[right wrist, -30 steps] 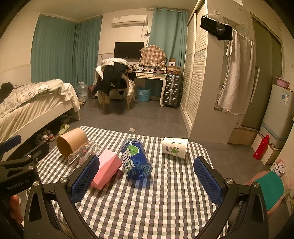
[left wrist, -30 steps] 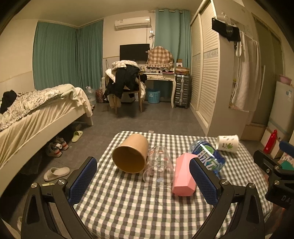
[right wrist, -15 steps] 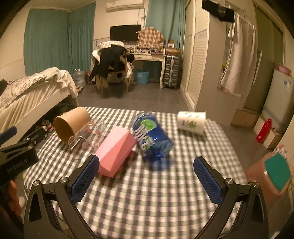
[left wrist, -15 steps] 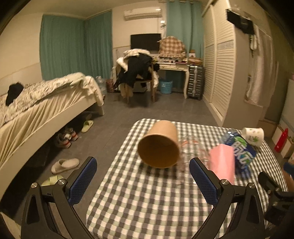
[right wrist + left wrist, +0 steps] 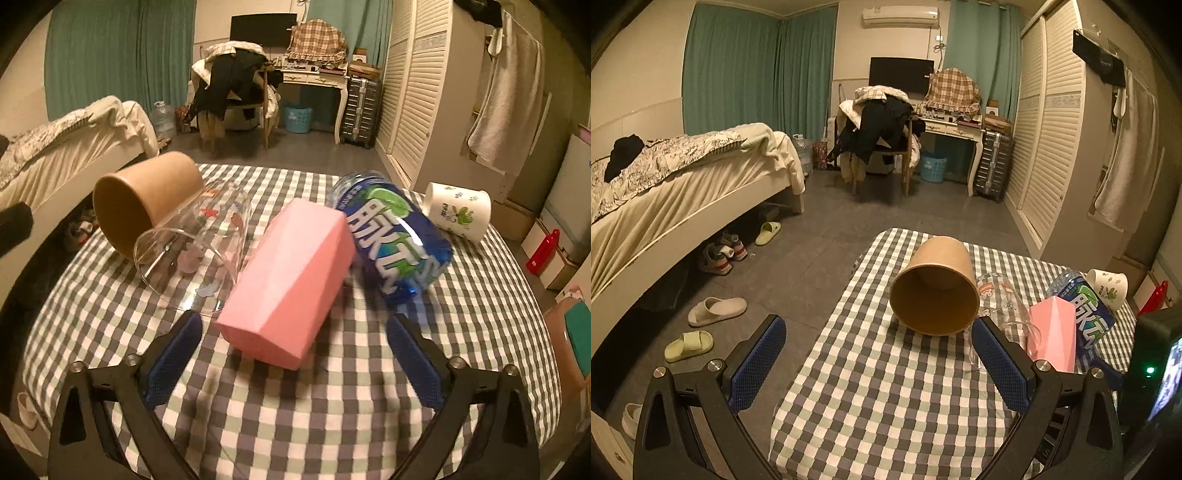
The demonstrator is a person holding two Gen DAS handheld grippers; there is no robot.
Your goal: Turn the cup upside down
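You held your left gripper (image 5: 875,354) wide open and empty, low over the near left part of the tabletop (image 5: 886,398), its blue pads (image 5: 757,363) well apart and closed on nothing. Just beyond its fingertips the brown paper cup (image 5: 934,286) lay on its side, open mouth turned toward you, resting close to the left edge of the checked cloth. Touching its right flank lay the clear glass cup (image 5: 1001,299), also on its side, and past that the pink cup (image 5: 1052,332), the blue bottle (image 5: 1084,314) and the white printed cup (image 5: 1108,288) ran in a row toward the far right corner. Your right gripper (image 5: 293,354) was equally wide open and gripped nothing; the near end of the pink cup (image 5: 288,277) sat just ahead of the gap between its jaws, not touching either pad (image 5: 173,358). From that side the glass cup (image 5: 192,243) lay between the brown paper cup (image 5: 147,199) and the pink one, its rim facing you. The blue bottle (image 5: 395,240) lay against the pink cup's right side, and the white printed cup (image 5: 458,210) lay on its side nearer the right edge, apart from the bottle.
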